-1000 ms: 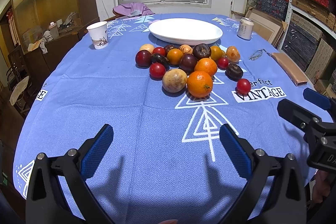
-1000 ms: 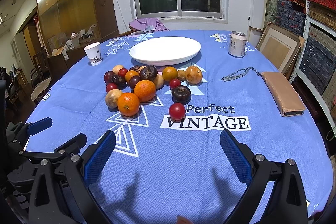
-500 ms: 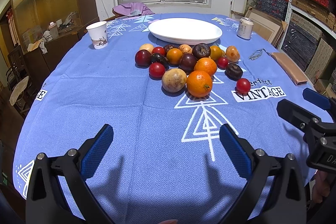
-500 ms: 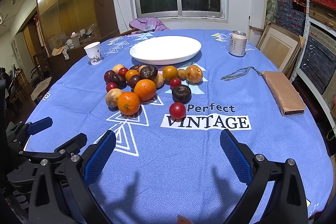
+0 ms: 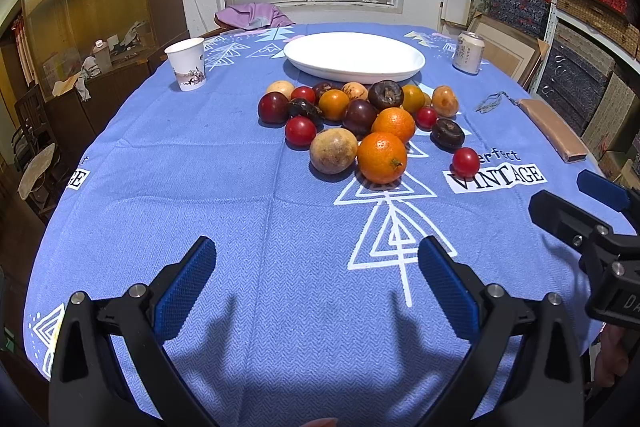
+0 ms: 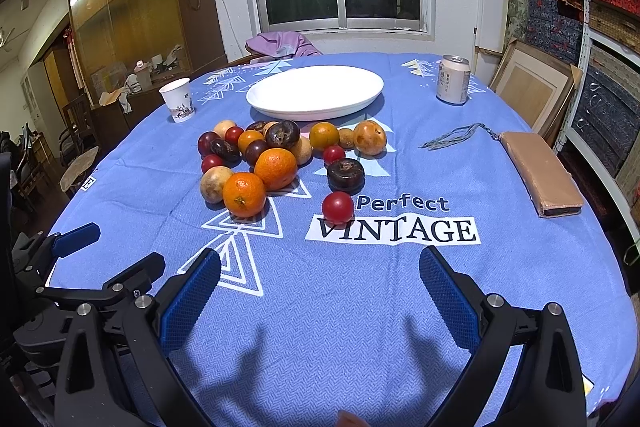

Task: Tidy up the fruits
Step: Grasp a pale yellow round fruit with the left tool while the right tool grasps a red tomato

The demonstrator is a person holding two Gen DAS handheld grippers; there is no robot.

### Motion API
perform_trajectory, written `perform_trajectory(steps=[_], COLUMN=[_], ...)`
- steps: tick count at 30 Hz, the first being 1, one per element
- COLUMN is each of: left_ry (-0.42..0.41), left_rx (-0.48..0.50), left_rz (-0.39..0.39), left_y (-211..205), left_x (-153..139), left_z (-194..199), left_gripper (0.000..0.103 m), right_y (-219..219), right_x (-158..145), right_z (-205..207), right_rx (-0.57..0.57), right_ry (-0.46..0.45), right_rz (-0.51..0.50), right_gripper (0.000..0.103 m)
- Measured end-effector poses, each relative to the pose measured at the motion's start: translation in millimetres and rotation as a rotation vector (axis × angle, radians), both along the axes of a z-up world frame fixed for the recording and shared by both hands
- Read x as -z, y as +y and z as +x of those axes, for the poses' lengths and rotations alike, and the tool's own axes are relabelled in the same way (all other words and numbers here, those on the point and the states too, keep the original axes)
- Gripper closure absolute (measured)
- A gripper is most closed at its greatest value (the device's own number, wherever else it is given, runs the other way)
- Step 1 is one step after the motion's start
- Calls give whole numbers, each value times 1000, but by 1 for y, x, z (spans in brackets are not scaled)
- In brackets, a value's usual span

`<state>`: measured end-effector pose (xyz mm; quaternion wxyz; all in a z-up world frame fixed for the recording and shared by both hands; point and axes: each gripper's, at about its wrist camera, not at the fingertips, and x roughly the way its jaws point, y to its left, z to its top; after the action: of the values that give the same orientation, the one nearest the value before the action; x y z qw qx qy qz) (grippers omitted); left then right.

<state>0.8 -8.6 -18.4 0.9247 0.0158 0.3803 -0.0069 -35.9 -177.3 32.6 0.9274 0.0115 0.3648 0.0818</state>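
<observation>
A heap of several fruits lies mid-table on the blue cloth: oranges (image 5: 381, 157) (image 6: 244, 193), a tan round fruit (image 5: 333, 151), dark purple fruits (image 6: 345, 174) and small red ones (image 5: 465, 162) (image 6: 337, 207). Behind the heap stands an empty white oval plate (image 5: 354, 57) (image 6: 315, 92). My left gripper (image 5: 316, 281) hovers open near the table's front edge, well short of the fruit, with nothing between its blue pads. My right gripper (image 6: 320, 287) is open and empty too, to the right of the left one, in front of the red fruit.
A paper cup (image 5: 185, 64) stands at the back left, a drink can (image 6: 452, 79) at the back right. A brown wallet (image 6: 542, 176) with a tassel lies at the right. Shelves of boxes line the right wall; a cabinet and chairs are at the left.
Both grippers have crept slightly forward toward the fruit; they stay open and nothing on the table has moved.
</observation>
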Motion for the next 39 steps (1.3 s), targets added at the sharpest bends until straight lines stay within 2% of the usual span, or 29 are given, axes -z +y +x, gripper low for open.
perform_trajectory(steps=[8, 12, 16, 18, 20, 25, 27, 28, 29, 30, 31, 33, 39], left_ry=[4, -13, -2, 25, 51, 113, 109, 113, 132, 167, 200, 210, 194], left_rx=[-18, 3, 64, 99, 119, 214, 217, 231, 247, 265, 271, 283, 314], left_rz=[-26, -47, -42, -74, -103, -154, -119, -89, -85, -102, -128, -131, -124], left_y=[11, 16, 13, 14, 17, 21, 17, 14, 12, 12, 13, 14, 6], left_x=[5, 6, 6, 7, 9, 15, 16, 18, 21, 27, 34, 41, 44], left_z=[6, 9, 18, 29, 41, 86, 100, 109, 117, 126, 136, 145, 158], left_gripper=[4, 4, 4, 4, 4, 4, 12, 32, 54, 60, 62, 60, 57], right_y=[-9, -16, -19, -18, -15, -9, -10, -10, -10, -10, -11, -12, -10], right_x=[11, 18, 24, 26, 28, 37, 40, 42, 44, 47, 51, 57, 62], right_z=[7, 16, 22, 30, 38, 65, 78, 84, 88, 95, 100, 108, 119], right_rx=[-22, -63, -68, -82, -108, -179, -182, -179, -182, -191, -196, -190, -197], right_ry=[53, 94, 100, 107, 124, 185, 200, 203, 210, 228, 247, 267, 245], right_rz=[77, 140, 136, 118, 93, 49, 53, 48, 47, 56, 67, 76, 66], right_gripper=[3, 3, 3, 14, 20, 22, 27, 31, 40, 48, 49, 49, 49])
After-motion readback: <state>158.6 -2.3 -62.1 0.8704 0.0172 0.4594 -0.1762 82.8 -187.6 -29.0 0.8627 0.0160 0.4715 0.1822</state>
